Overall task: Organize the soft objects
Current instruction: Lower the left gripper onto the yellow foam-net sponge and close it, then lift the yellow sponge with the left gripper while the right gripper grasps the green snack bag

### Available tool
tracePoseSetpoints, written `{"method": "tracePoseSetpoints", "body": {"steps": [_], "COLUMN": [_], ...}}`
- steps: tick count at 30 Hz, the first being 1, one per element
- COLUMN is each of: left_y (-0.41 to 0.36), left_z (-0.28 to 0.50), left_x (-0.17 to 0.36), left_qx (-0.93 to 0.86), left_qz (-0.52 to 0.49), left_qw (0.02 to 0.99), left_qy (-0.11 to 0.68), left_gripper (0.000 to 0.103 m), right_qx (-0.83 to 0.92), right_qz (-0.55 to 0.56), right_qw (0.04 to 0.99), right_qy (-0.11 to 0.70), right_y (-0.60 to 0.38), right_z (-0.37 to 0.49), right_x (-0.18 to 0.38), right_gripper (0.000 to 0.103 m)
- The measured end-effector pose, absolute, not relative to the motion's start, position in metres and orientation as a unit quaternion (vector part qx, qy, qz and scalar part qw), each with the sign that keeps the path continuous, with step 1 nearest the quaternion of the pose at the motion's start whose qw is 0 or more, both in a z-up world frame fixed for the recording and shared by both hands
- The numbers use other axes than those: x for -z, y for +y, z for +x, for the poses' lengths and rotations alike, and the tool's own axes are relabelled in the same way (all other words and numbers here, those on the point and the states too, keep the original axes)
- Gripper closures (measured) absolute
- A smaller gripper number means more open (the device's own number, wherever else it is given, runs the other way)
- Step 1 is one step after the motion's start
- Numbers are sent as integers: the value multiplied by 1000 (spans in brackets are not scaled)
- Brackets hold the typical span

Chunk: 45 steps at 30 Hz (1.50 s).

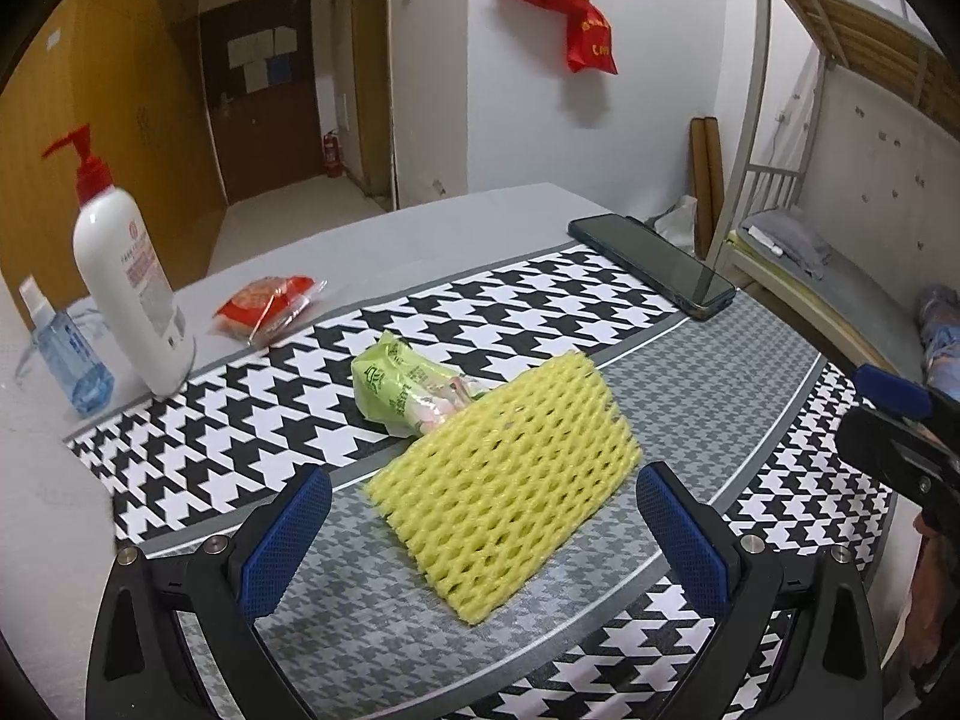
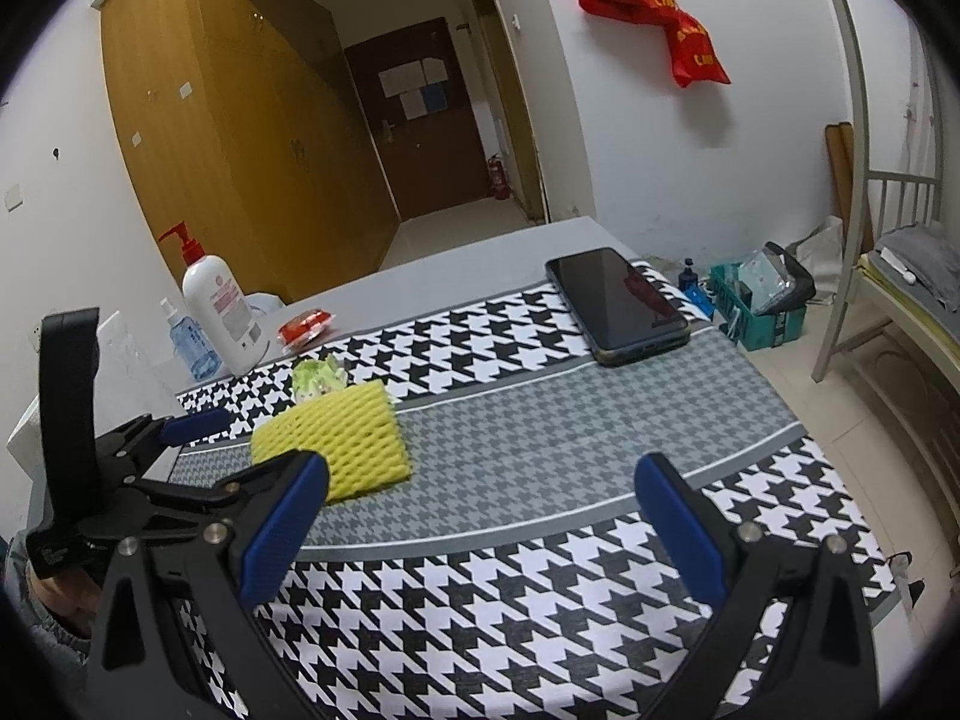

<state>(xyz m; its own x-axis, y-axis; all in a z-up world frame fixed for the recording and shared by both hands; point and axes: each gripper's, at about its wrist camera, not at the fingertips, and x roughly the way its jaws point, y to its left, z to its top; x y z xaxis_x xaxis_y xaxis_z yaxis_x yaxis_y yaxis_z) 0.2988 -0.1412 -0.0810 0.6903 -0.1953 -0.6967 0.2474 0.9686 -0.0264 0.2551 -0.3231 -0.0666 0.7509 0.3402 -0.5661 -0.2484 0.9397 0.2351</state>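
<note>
The left gripper (image 1: 483, 513) hangs low over the table with its blue-padded fingers (image 1: 288, 531) spread wide and released, gripping nothing. Between them, on the grey band of the houndstooth cloth (image 1: 690, 396), lies the yellow foam net sleeve (image 1: 510, 489), one long edge lifted so it stands tilted; whether the pads touch it cannot be told, but they appear clear of it. Just behind the sleeve, touching its far edge, lies a crumpled green snack wrapper (image 1: 399, 387). Farther back on the bare grey tabletop sits a red packet (image 1: 267, 303), and to its left a white pump bottle (image 1: 129, 276) with a red nozzle, beside a small blue spray bottle (image 1: 69, 351). A dark smartphone (image 1: 651, 264) lies at the cloth's far right edge.

The right gripper (image 2: 480, 516) is also spread open and empty, hovering over the cloth well to the right of the sleeve, with only patterned fabric between its fingers.
</note>
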Motion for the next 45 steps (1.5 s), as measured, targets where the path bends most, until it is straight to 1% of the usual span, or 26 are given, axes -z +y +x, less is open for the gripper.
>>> {"method": "tracePoseSetpoints", "body": {"steps": [6,10,14,15,16,19,22,23,24,26,27,29,30,35,38,45], "left_y": [-134,-133,-126,-124,-123,-125,-126,-126,-125,-124,-123,-122,-121,-116,-107,-83], "left_z": [304,305,312,313,314,314,314,314,314,313,313,313,312,300,293,268], "left_x": [99,103,110,111,112,113,113,113,112,111,111,110,109,105,104,95], "left_qx": [123,134,137,133,131,131,126,127,125,122,124,128,131,135,144,165], "left_qz": [18,4,-19,-23,-25,-21,-18,-20,-19,-20,-21,-25,-25,-22,-35,-49], "left_qw": [908,907,899,897,896,895,896,897,897,898,898,898,898,901,898,900], "left_qy": [401,398,416,420,424,425,425,423,423,421,421,420,420,411,414,401], "left_gripper": [2,3,9,12,18,20,27,34,38,52,55,68,71,90,93,93], "right_qx": [-160,-169,-179,-181,-181,-183,-185,-183,-182,-182,-182,-184,-186,-190,-191,-203], "right_qz": [58,56,51,50,48,41,36,34,33,32,32,30,30,25,19,13], "right_qw": [929,926,923,923,923,923,923,923,924,923,924,924,924,923,923,920], "right_qy": [327,334,337,337,337,336,336,336,336,336,336,334,333,333,332,334], "right_y": [-319,-315,-310,-309,-307,-305,-303,-303,-303,-302,-301,-298,-297,-291,-284,-263], "right_z": [252,250,247,246,245,243,242,242,242,243,243,244,244,250,254,266], "right_x": [69,71,70,69,69,67,66,66,65,64,63,61,60,54,52,49], "right_gripper": [0,0,0,0,0,0,0,0,0,0,0,0,0,0,0,0]}}
